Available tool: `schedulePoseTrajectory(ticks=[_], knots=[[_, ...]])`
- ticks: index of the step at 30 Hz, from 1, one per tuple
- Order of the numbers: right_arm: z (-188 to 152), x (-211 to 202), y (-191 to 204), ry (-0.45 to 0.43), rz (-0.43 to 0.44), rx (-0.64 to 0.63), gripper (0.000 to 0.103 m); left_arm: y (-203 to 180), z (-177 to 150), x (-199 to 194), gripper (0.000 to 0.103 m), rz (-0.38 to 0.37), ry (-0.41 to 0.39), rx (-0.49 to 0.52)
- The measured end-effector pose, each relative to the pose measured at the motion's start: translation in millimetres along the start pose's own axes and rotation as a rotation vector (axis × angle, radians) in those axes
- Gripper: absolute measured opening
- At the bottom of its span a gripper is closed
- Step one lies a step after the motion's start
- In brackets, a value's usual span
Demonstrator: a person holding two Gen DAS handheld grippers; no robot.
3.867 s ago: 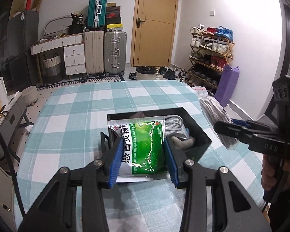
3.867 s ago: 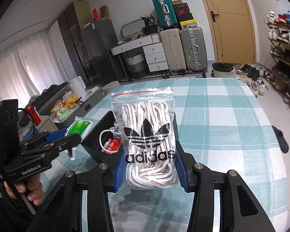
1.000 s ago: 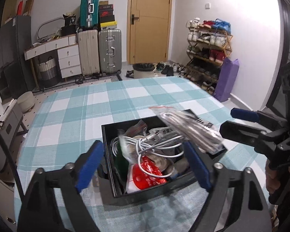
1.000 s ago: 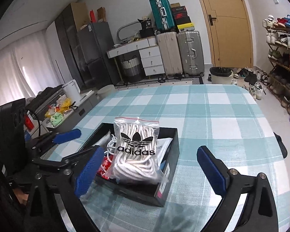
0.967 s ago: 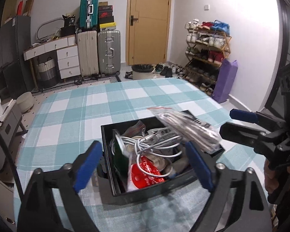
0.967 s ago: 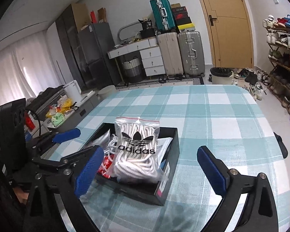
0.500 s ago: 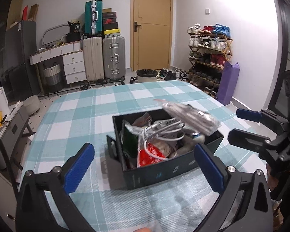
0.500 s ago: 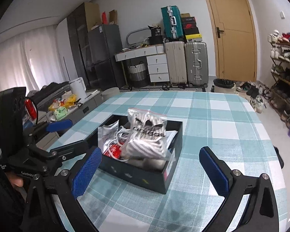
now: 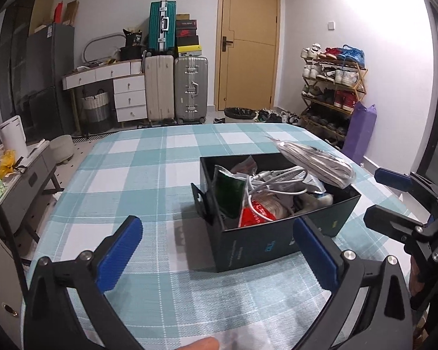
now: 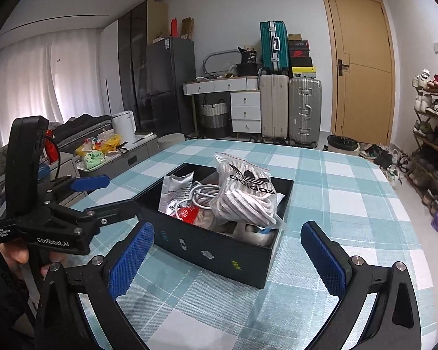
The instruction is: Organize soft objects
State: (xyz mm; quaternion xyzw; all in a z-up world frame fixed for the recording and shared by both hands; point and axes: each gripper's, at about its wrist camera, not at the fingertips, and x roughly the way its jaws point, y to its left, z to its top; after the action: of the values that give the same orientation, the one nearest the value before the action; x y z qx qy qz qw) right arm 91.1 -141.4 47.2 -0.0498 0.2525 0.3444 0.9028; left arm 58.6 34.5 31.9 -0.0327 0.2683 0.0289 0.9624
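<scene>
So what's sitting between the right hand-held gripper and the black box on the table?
Nothing: in the right wrist view only bare checked tablecloth lies between the open right hand-held gripper and the black box.

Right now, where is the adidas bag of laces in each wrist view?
Left wrist: adidas bag right of centre, seen edge-on, propped over the black box's far right rim.
Right wrist: adidas bag at centre, logo facing up, atop the box's contents.
Shared landmark: teal suitcase atop the upright cases.
</scene>
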Motion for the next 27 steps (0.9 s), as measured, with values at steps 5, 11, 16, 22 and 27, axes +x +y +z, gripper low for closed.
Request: schedulePoseTrajectory(ticks=[5,11,16,22,27], knots=[[-4,0,-2,-0.016,-0.018,0.001,0.102,-1,-2,0,0.103,0.01,-0.02,0.013],[-6,1,-9,-0.022,-0.03,0.015,0.102,-5,-6,4,0.103,0.013,-0.02,0.04],[-6,2,-13,-0.023,-0.026,0.022,0.102,-2,-6,4,0.103,0.005,-0.019,0.027],[-7,2,-13,-0.025,-0.026,0.022,0.102,2,-6,5,0.103,0.009,-0.015,0.011],[-7,0,-15,-0.032,-0.027,0.028,0.102,6,-7,5,0.103,0.006,-0.015,-0.011]])
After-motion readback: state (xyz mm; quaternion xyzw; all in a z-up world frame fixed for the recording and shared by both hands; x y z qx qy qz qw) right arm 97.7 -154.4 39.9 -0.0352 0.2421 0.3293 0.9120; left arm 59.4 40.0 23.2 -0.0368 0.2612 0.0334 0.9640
